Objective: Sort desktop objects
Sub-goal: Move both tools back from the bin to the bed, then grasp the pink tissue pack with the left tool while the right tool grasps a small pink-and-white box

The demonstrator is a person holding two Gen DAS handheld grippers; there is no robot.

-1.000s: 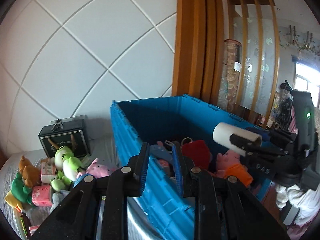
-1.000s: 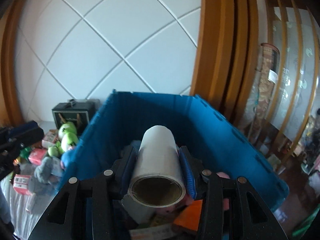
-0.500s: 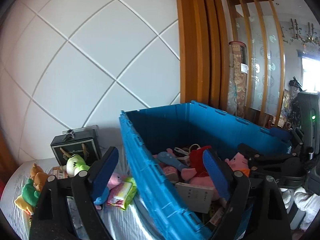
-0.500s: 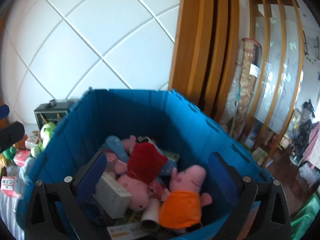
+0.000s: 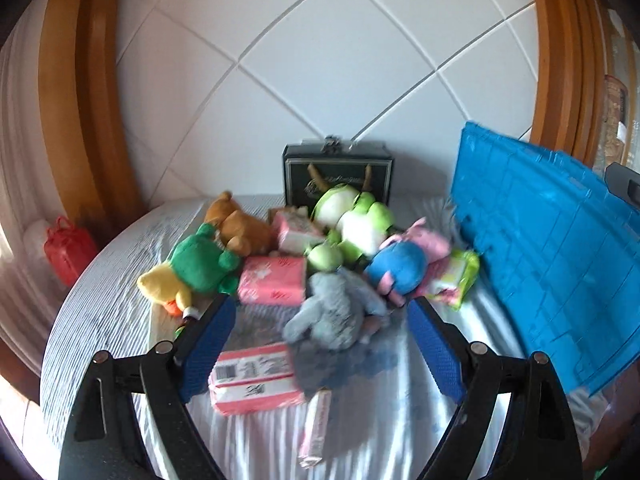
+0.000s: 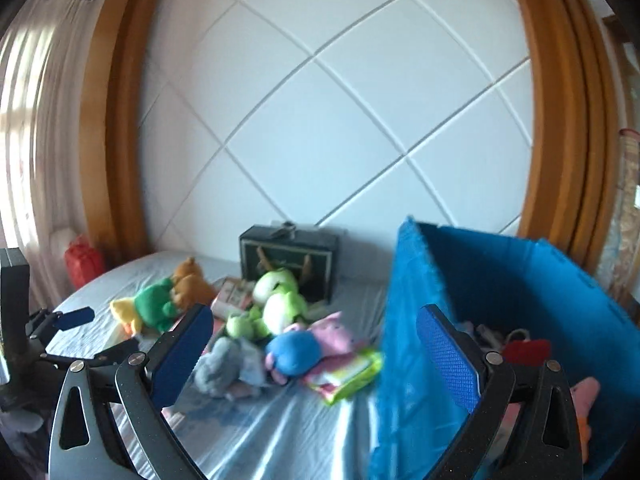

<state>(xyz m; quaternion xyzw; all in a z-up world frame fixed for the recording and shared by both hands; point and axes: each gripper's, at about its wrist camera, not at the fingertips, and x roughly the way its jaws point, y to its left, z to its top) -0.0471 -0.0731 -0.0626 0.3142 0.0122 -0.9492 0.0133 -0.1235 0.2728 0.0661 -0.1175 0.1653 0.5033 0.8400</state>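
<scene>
Two handheld black grippers with blue pads face a heap of soft toys on a bed with a pale striped sheet (image 5: 100, 312). The left gripper (image 5: 320, 344) has its jaws spread wide, nothing between the pads, above a grey plush toy (image 5: 332, 312) and a pink-and-white packet (image 5: 256, 380). The right gripper (image 6: 316, 356) also has its jaws spread and empty. A blue plush toy (image 6: 294, 350) and green frog plush toys (image 6: 280, 300) lie nearby. A tall blue plastic crate (image 6: 500, 280) stands at the right, already holding toys.

Fuzzy cloth toys (image 5: 336, 312), glossy plastic-wrapped packs (image 5: 272, 286), ribbed matt plastic crate (image 5: 552, 248), striped cloth sheet (image 5: 112, 320), varnished wood frame (image 5: 76, 92)
</scene>
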